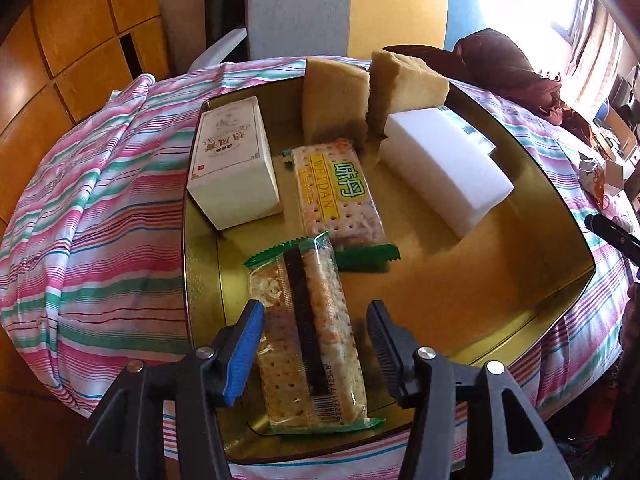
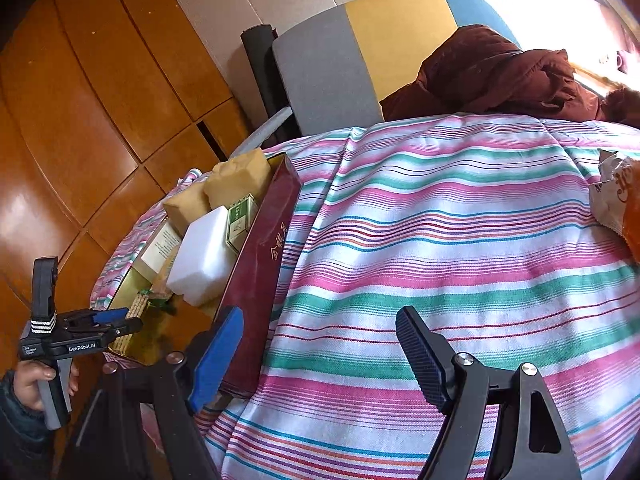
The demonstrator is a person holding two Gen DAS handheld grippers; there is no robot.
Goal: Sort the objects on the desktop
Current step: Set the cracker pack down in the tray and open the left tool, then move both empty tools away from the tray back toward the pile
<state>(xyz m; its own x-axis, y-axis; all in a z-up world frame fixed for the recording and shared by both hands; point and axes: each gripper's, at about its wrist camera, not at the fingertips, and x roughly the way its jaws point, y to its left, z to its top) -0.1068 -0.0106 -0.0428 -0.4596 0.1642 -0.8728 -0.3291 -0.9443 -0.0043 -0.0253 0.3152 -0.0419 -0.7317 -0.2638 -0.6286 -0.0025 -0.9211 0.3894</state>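
A gold tin tray sits on the striped cloth. It holds a white box, two yellow sponges, a white foam block, a small green box and a WEIDAN cracker packet. A second cracker packet lies flat at the tray's near end. My left gripper is open and straddles this packet; the blue pad sits against its left edge and a gap shows on the right. My right gripper is open over bare cloth, right of the tin's dark red wall.
A brown garment is heaped at the back of the cloth. An orange snack bag lies at the far right. A grey and yellow chair stands behind, with wooden cabinets to the left. A hand holds the left gripper.
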